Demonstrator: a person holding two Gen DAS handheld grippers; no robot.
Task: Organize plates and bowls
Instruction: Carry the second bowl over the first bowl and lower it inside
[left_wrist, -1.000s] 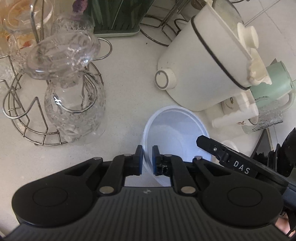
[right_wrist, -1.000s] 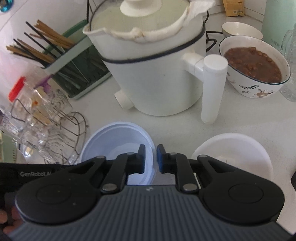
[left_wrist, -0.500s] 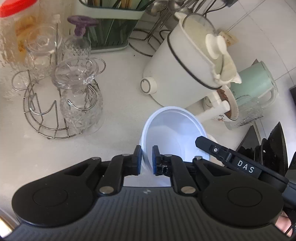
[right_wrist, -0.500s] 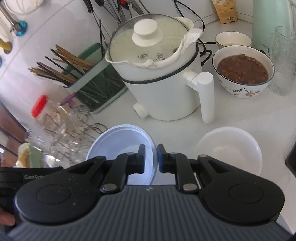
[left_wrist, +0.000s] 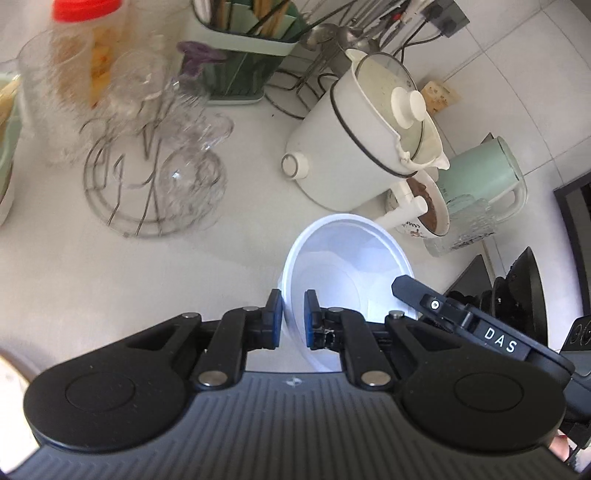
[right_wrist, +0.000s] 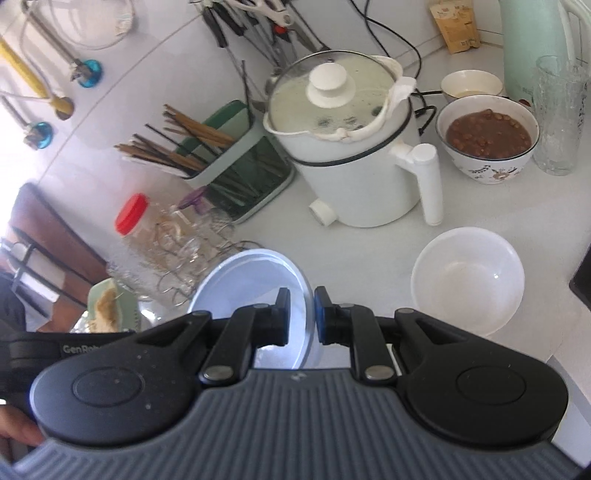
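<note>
Left gripper (left_wrist: 293, 319): my fingers are clamped on the near rim of the pale blue bowl (left_wrist: 343, 266), one pad inside the wall and one outside.
Right gripper (right_wrist: 301, 317): my fingers pinch the same bowl's rim on its other side; in the left view this gripper enters at about 4 o'clock of the bowl.
Held bowl: I judge it lifted clear of the table (left_wrist: 147, 280), tilted, carried between both grippers; it looks empty.
Second bowl: the white bowl (right_wrist: 467, 280) sits empty on the table, at about 2 o'clock from my right fingers, apart from the held one.
Neighbours: the white cooker (right_wrist: 351, 162) stands at 12 o'clock beyond the bowls; the bowl of beans (right_wrist: 487, 136) is full and further off at 1 o'clock; the wire rack of glasses (left_wrist: 155, 177) is at 10 o'clock in the left view.
Progress: I judge this early. One bowl is in hand but not set anywhere; nothing is stacked, and no plates are visible.
Left to do: probably nest the two empty bowls, then deal with whatever remains.
</note>
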